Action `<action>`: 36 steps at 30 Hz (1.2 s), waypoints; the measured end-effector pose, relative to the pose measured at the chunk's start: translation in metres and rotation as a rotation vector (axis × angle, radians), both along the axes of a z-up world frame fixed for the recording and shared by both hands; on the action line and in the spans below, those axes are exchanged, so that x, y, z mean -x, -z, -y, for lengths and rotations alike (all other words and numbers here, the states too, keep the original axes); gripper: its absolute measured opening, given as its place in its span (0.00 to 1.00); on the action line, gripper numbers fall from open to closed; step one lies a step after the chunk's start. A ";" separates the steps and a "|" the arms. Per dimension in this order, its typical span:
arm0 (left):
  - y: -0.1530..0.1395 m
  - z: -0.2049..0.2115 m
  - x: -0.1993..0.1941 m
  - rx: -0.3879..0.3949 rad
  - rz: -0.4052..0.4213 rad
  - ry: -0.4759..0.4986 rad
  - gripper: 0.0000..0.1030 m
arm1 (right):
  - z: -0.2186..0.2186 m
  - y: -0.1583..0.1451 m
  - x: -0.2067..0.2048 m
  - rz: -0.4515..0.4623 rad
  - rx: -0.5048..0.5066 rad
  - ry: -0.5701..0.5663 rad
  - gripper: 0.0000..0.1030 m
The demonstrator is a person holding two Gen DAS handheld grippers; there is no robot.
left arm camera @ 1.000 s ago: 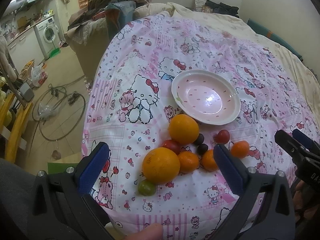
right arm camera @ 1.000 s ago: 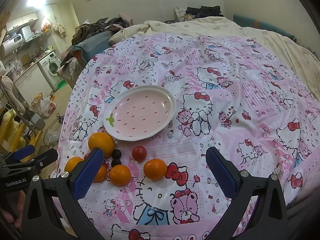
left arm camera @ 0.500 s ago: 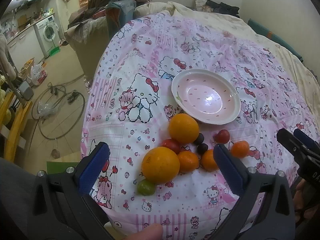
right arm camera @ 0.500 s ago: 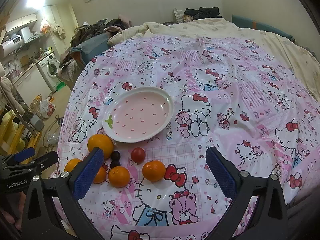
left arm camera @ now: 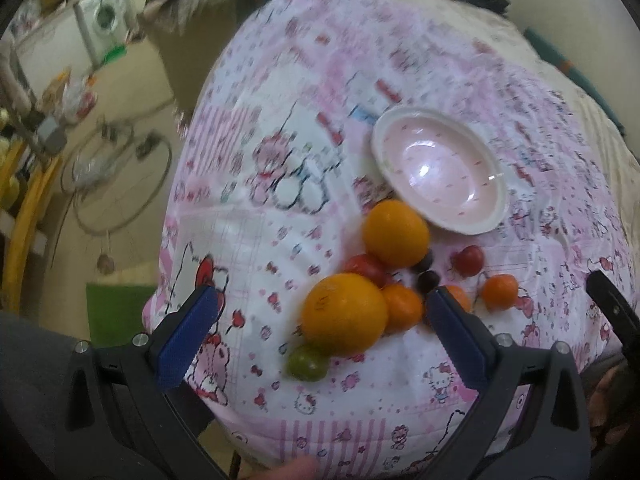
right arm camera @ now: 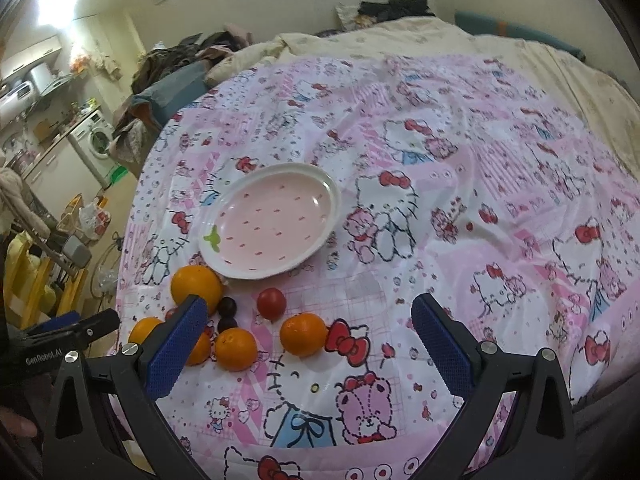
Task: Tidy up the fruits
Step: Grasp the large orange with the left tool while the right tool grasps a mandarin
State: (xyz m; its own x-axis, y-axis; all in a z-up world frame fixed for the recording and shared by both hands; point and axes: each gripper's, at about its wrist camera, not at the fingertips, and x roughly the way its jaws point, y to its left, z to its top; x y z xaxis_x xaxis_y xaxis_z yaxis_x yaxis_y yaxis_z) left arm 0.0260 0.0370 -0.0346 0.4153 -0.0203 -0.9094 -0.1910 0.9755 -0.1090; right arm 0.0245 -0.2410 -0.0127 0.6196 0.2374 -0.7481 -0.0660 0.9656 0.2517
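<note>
both claws gape wide, holding nothing: left gripper (left arm camera: 320, 320) low over the oranges (left arm camera: 344, 312), right gripper (right arm camera: 308, 332) bottom centre. pink plate (right arm camera: 224, 264) sits bare mid-frame on the blanket (right arm camera: 460, 208).

A washing machine (right arm camera: 97, 141) stands far left; clothes (right arm camera: 188, 50) heaped nearby — cartoon-print quilt (right arm camera: 460, 184) spread.

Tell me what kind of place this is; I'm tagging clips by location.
Likely a small studio flat: a bed with a cartoon quilt serves as the work surface, with a washing machine and kitchen cabinets nearby.
</note>
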 end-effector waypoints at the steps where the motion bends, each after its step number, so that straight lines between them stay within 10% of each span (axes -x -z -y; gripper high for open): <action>1: 0.004 -0.002 -0.003 0.009 -0.029 -0.001 1.00 | 0.003 0.003 -0.002 -0.019 -0.006 0.008 1.00; 12: 0.055 0.011 -0.024 0.096 -0.318 0.080 0.72 | 0.015 0.017 -0.007 -0.123 -0.029 0.037 1.00; 26: 0.025 0.022 -0.011 0.069 -0.169 0.147 0.52 | 0.023 0.023 -0.012 -0.174 -0.043 0.036 1.00; 28: 0.014 0.020 -0.007 0.044 -0.125 0.146 0.52 | 0.022 0.025 -0.017 -0.191 0.051 0.030 0.94; 36: -0.010 0.013 -0.015 -0.010 -0.010 0.105 0.51 | 0.002 0.061 -0.053 -0.417 -0.084 -0.141 0.70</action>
State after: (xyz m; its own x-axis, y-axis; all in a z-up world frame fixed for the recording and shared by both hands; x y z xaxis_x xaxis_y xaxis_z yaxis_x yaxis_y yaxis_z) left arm 0.0414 0.0241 -0.0250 0.4020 -0.0543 -0.9140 -0.0882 0.9913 -0.0977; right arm 0.0774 -0.2427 -0.0733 0.2264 0.3683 -0.9017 -0.0722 0.9296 0.3615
